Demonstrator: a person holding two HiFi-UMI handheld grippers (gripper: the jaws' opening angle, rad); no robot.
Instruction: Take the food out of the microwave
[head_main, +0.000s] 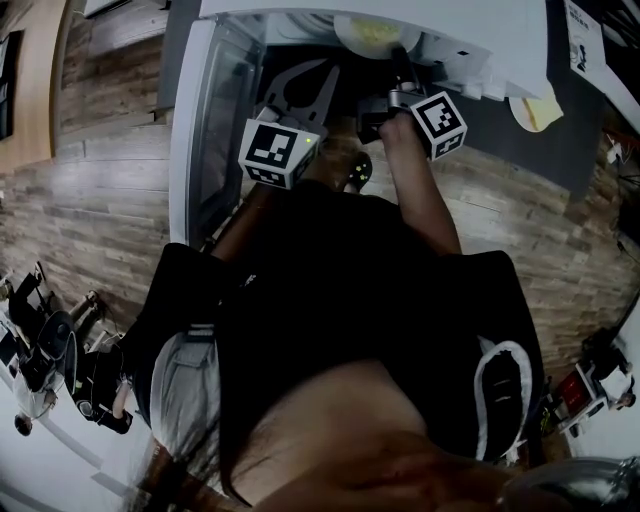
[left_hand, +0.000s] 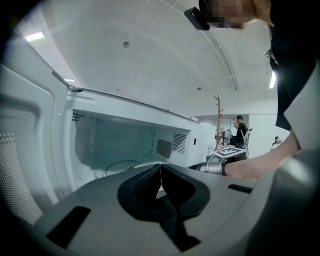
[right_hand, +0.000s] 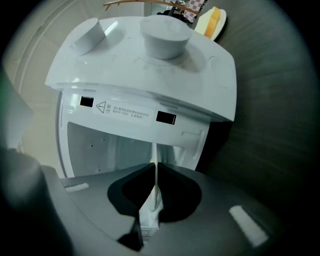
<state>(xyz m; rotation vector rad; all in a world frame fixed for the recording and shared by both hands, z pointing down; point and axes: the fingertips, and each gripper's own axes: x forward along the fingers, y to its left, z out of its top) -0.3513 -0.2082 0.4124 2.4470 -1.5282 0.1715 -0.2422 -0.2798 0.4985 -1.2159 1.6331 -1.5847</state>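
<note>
while right tongs (right_hand: 155, 172) pinch the plate (head_main: 368, 34) rim at the microwave (right_hand: 150, 75) mouth, left tongs (left_hand: 160, 175) pressed together, empty

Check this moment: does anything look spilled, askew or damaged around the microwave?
Nothing stands out. The microwave door is open, the plate of food lies inside with no spill visible, the right tool is shut on its rim, and the left tool is shut and empty.

Microwave (head_main: 470, 35): white, cavity open toward the fingers (right_hand: 145, 192) of the right gripper (right_hand: 154, 167); door (head_main: 200, 130) swung out to their left.
Plate (head_main: 350, 30): white, thin rim pinched edge-on between those 2 fingers.
Food (head_main: 378, 35): pale yellow, on the plate, just beyond the fingertips.
</note>
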